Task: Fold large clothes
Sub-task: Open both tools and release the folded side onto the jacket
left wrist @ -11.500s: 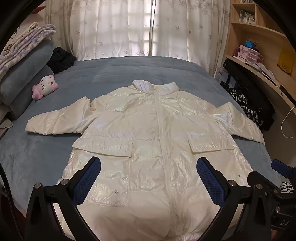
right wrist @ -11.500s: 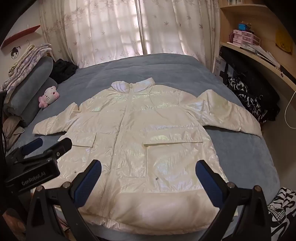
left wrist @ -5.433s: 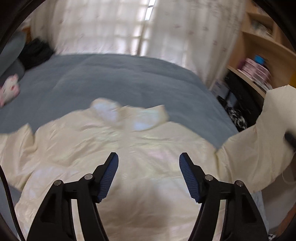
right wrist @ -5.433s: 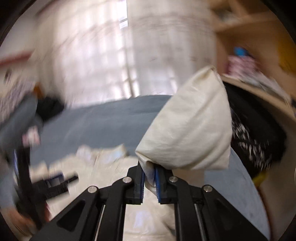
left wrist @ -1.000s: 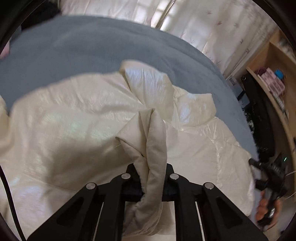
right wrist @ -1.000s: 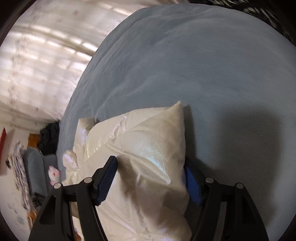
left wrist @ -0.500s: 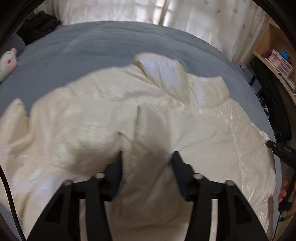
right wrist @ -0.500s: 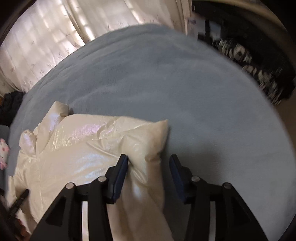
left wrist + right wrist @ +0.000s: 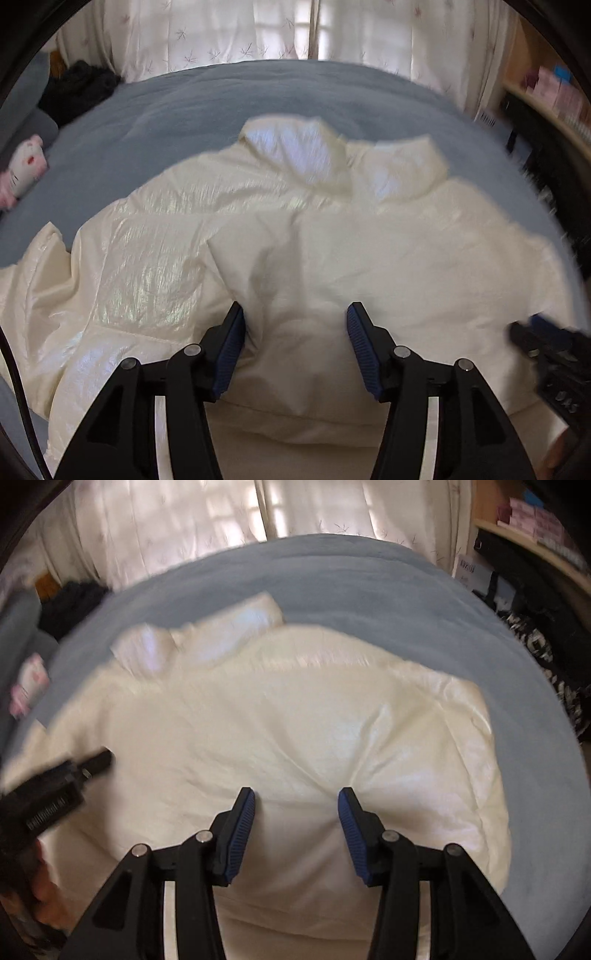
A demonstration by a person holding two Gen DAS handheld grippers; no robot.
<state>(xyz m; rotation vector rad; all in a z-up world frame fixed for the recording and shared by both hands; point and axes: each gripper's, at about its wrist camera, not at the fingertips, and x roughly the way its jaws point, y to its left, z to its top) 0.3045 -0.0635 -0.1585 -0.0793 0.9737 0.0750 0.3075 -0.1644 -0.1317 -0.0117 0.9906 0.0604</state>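
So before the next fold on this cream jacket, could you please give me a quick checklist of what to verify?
1. Left gripper free of fabric: ok, jaws apart above the jacket, nothing pinched.
2. Right gripper free of fabric: ok, jaws apart, pads clear of the cloth.
3. Right sleeve folded in across the body: ok, the jacket's right side ends in a folded edge on the bed.
4. Left sleeve folded in: not ok, fabric at the far left lies outside the body.
5. Folded layers lying flat: not ok, the surface is puffy and creased.
6. Hem aligned: cannot tell, it is hidden below the grippers.
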